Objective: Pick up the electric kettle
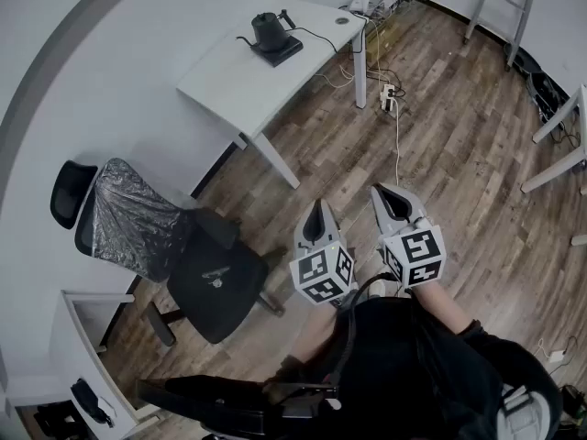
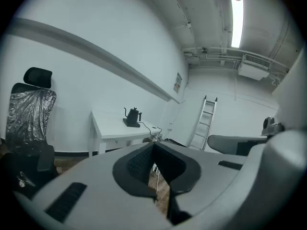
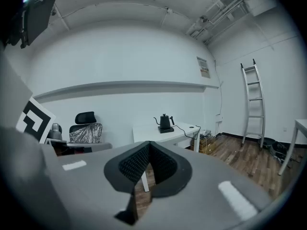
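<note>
holding nothing, closed: left hand-held gripper (image 1: 318,211), right hand-held gripper (image 1: 387,195); person's torso (image 1: 413,365) head view only.

**Person in black, with a pale grey tool in each hand**

The left tool (image 1: 318,207) and the right tool (image 1: 385,192) each have a smooth, pale grey shell that tapers to a dark-lined point. At the rear of each sits a white marker cube (image 1: 323,275) printed with black square patterns. In the gripper views, each shell frames a black shield-shaped recess with dark pads (image 2: 139,164) that have a fine ribbed, dotted texture. The left shell has a dark oblong slot (image 2: 67,201), and the right shell has a white strip (image 3: 235,200). The person wears a black long-sleeved top (image 1: 413,374). A thin black cable (image 1: 352,305) curves from between the cubes down across the chest.
</note>
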The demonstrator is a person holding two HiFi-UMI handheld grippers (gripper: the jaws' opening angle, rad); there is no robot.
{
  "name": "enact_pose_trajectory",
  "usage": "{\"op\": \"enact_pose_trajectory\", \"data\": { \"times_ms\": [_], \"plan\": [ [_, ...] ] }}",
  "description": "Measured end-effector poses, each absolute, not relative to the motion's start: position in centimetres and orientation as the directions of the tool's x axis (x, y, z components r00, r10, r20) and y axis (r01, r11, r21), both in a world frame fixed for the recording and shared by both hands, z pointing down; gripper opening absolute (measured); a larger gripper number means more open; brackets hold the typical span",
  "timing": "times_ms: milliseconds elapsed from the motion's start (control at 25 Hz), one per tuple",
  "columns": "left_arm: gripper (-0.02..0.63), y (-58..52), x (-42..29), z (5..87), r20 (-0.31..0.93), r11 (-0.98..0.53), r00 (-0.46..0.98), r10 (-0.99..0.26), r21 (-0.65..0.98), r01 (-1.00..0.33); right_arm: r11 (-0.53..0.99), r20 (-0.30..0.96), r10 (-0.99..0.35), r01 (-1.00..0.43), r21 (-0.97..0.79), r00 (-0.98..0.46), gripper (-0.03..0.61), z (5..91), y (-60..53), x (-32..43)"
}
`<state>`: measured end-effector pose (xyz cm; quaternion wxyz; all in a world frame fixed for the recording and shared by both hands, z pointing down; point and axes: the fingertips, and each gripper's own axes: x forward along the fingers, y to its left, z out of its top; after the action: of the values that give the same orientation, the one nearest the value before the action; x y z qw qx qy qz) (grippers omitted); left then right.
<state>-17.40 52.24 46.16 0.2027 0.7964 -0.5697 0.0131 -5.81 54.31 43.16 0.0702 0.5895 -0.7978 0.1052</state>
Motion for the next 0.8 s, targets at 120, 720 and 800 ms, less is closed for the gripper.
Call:
{"op": "enact_pose_trajectory", "data": {
  "times_ms": [120, 720, 800],
  "plan": [
    [0.0, 52.0, -17.7, 46.1, 0.251, -0.271, 0.353, -0.902, 0.309, -0.912, 0.284, 0.238, -0.925, -0.955, -0.085, -0.296, 0.002, 43.2, 54.0, -6.1],
    [0.0, 51.2, -20.2, 45.1, 0.235, -0.304, 0.371, -0.899, 0.275, -0.912, 0.273, 0.212, -0.935, -0.958, -0.086, -0.285, 0.002, 42.5, 52.9, -7.9],
    [0.0, 51.0, -20.9, 44.9, 0.242, -0.317, 0.378, -0.893, 0.257, -0.913, 0.254, 0.205, -0.941, -0.963, -0.091, -0.268, 0.002, 42.2, 52.8, -7.9]
  ]
}}
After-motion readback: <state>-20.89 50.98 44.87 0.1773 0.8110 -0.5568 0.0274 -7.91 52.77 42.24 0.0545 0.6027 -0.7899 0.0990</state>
